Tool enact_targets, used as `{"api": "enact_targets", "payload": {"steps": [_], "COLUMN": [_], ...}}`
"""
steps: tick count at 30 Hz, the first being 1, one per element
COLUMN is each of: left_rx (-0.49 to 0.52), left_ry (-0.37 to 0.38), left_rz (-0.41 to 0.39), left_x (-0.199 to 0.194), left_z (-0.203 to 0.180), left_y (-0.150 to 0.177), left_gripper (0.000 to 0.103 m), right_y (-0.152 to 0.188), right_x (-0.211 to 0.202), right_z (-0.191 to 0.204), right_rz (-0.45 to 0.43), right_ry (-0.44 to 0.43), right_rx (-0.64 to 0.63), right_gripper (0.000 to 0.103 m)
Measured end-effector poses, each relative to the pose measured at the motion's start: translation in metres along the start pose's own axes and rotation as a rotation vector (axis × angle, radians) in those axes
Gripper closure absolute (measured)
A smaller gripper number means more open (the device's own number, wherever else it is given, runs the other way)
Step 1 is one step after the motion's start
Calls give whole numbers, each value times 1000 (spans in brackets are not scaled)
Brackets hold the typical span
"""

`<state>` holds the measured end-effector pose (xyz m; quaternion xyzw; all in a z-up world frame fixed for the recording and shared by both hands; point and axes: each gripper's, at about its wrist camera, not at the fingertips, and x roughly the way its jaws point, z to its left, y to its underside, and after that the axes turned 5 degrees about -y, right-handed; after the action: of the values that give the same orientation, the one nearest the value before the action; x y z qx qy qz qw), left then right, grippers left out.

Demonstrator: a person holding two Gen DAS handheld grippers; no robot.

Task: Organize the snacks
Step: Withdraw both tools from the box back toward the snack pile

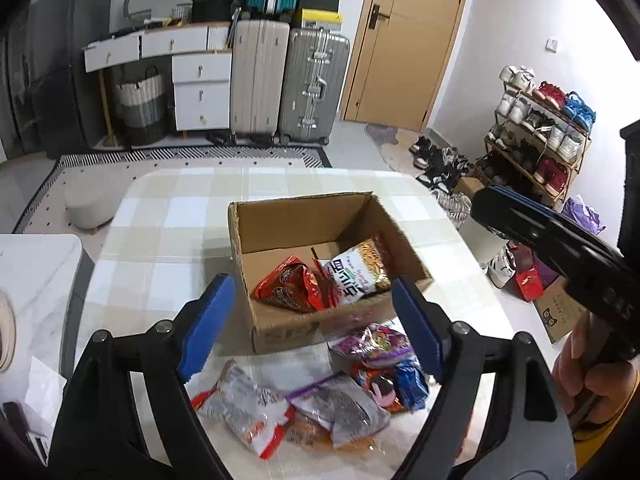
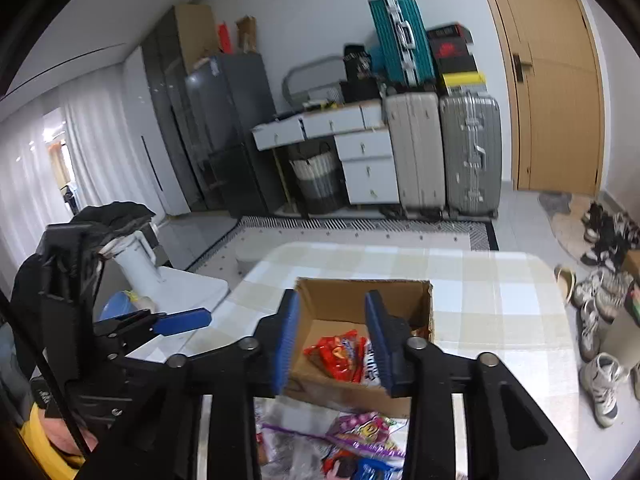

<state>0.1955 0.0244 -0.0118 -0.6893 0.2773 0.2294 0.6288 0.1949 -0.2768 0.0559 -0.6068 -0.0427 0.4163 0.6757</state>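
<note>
An open cardboard box (image 1: 320,324) stands on the checked table (image 1: 160,232). Inside lie a red snack bag (image 1: 290,286) and a white-and-gold packet (image 1: 354,272). In front of the box lies a pile of loose snacks: a clear-and-red bag (image 1: 244,408), a grey packet (image 1: 340,408) and a purple bag (image 1: 376,342). My left gripper (image 1: 314,328) is open and empty above the pile. My right gripper (image 2: 332,340) is open and empty, hovering over the box (image 2: 356,394) and its red bag (image 2: 338,354). The purple bag (image 2: 368,434) shows below it.
A white side table (image 1: 36,272) stands left of the table. Suitcases (image 1: 288,80), white drawers (image 1: 200,92) and a door (image 1: 404,40) line the far wall. A shoe rack (image 1: 536,132) stands right. The other gripper's body (image 1: 560,248) is at my right.
</note>
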Motion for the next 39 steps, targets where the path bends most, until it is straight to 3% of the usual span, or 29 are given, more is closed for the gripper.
{"api": "enact_targets", "payload": {"steps": [2, 7, 9, 10, 13, 15, 17, 21, 26, 32, 39], "left_rx": [5, 62, 77, 76, 72, 69, 68, 81, 37, 25, -27], "left_ry": [-2, -24, -32, -36, -36, -47, -56, -70, -90, -101, -60], "left_rz": [-25, -90, -122, -136, -180, -225, -278, -324, -398, -423, -293], "left_x": [-24, -81, -109, -121, -157, -182, -208, -243, -278, -285, -231], "left_z": [-5, -20, -25, -26, -25, -26, -26, -27, -12, 9, 31], "left_y": [7, 22, 30, 35, 46, 57, 70, 90, 120, 155, 174], "left_gripper": [23, 23, 21, 20, 15, 0, 1, 1, 1, 1, 1], "right_y": [2, 6, 12, 15, 30, 41, 52, 72, 98, 121, 154], "right_x": [-24, -75, -98, -106, -140, -159, -174, -196, -218, -215, -192], "right_z": [14, 44, 56, 60, 82, 97, 107, 123, 138, 121, 90], "right_rz": [-36, -105, -145, -161, -237, -270, -299, -322, -385, -359, -253], "right_ry": [5, -6, -9, -9, -19, -12, -22, -88, -42, 19, 68], "right_rx": [-28, -78, -95, -100, -151, -187, -194, -188, -194, -169, -86], "right_gripper": [54, 49, 27, 22, 17, 11, 3, 2, 1, 1, 1]}}
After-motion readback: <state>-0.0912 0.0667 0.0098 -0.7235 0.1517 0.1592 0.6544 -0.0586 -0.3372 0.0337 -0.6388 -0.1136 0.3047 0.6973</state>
